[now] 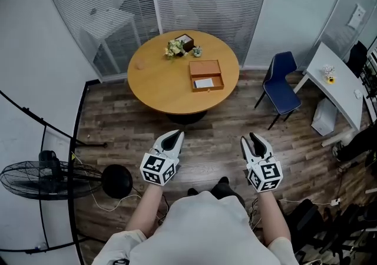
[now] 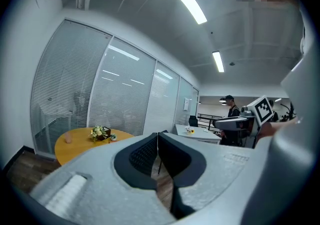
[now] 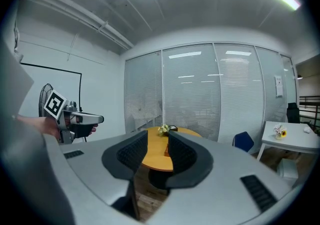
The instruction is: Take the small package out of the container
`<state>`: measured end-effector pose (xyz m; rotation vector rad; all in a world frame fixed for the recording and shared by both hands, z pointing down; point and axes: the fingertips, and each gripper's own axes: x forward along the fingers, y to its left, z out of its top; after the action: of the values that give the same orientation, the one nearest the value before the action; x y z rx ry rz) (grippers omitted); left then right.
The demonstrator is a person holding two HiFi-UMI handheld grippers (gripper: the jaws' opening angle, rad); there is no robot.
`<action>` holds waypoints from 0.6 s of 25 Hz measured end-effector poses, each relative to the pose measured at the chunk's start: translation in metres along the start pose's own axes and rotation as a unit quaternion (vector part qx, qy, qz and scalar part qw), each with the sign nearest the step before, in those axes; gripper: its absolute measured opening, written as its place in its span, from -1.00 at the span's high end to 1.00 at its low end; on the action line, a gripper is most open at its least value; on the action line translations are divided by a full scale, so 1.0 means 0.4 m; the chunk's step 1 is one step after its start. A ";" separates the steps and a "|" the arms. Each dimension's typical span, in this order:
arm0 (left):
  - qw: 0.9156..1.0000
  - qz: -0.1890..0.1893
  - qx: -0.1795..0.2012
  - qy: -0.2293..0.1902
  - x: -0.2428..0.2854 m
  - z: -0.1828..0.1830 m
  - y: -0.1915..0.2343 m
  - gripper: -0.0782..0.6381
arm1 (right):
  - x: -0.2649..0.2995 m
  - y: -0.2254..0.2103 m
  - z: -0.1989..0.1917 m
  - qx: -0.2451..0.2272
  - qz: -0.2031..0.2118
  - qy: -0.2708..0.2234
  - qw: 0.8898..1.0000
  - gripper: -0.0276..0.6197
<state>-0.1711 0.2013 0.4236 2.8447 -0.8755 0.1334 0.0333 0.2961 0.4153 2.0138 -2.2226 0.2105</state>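
Both grippers are low in frame, well apart from the round table [image 1: 159, 81] at upper centre.

The container [image 1: 205, 69] stands open on the table's right half. The small package [image 1: 204, 83], white, lies in its near part.

- Left gripper [image 1: 175, 135]: jaws together, empty.
- Right gripper [image 1: 252, 138]: jaws partly apart, nothing between.

Likely step: approach. Best to come in over the container and straddle the package's edges squarely before closing.

Writing: only the square patterns on the marker cubes [image 1: 158, 168]. The package label is too small to read.

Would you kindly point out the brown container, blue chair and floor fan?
brown container [image 1: 205, 69]: head view, its bare upper panel.
blue chair [image 1: 283, 98]: head view, the seat.
floor fan [image 1: 44, 178]: head view, the wire cage.
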 end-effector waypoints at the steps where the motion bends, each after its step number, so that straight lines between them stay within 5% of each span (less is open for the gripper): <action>1: 1.000 -0.001 0.000 0.000 0.007 0.000 0.002 0.73 | 0.007 -0.006 -0.004 0.001 0.000 0.004 1.000 0.52; 15: 0.999 0.035 -0.002 0.020 0.229 0.007 0.111 0.73 | 0.256 -0.168 -0.014 0.020 0.042 0.025 0.999 0.52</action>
<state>-0.1207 0.1141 0.4386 2.7985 -0.9672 0.1949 0.0903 0.1907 0.4413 1.9155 -2.2915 0.3132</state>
